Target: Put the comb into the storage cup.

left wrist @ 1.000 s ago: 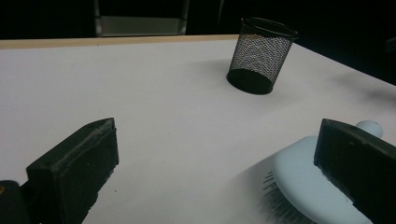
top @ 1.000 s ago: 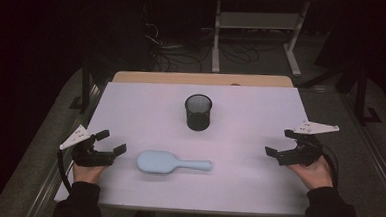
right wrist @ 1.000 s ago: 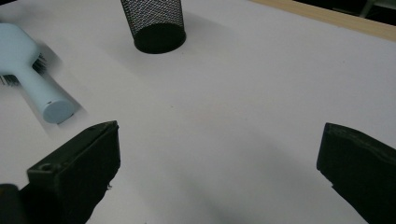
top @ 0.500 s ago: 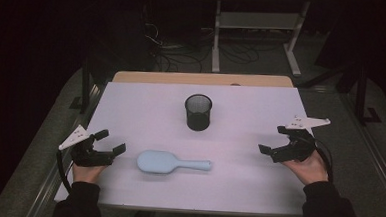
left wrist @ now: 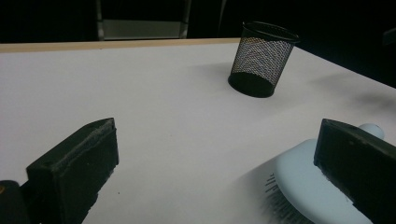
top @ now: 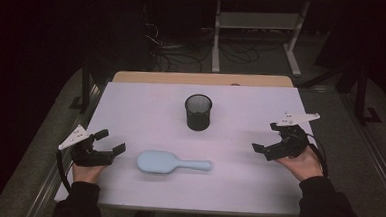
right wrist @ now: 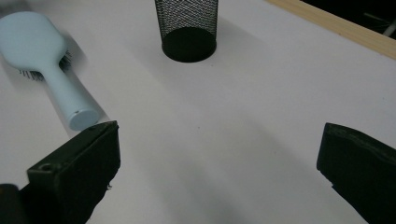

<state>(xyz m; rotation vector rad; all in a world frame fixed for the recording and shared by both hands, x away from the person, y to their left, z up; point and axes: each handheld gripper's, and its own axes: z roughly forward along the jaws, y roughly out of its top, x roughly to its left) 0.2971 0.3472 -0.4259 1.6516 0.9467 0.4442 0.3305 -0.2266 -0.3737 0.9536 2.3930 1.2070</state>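
So on the left edge of the white counter [top: 131, 105] the left gripper [top: 110, 142] sits low, jaws wide apart with nothing between them, pointing toward the pale blue hairbrush [top: 170, 163]. The brush lies flat, bristles down, head just beside that gripper, handle pointing right. Behind it, toward the middle of the counter, a black mesh cup [top: 198, 112] stands upright, well apart from the brush. Over on the right, the right gripper [top: 266, 142] has its jaws spread too, holding nothing, angled toward the handle end.
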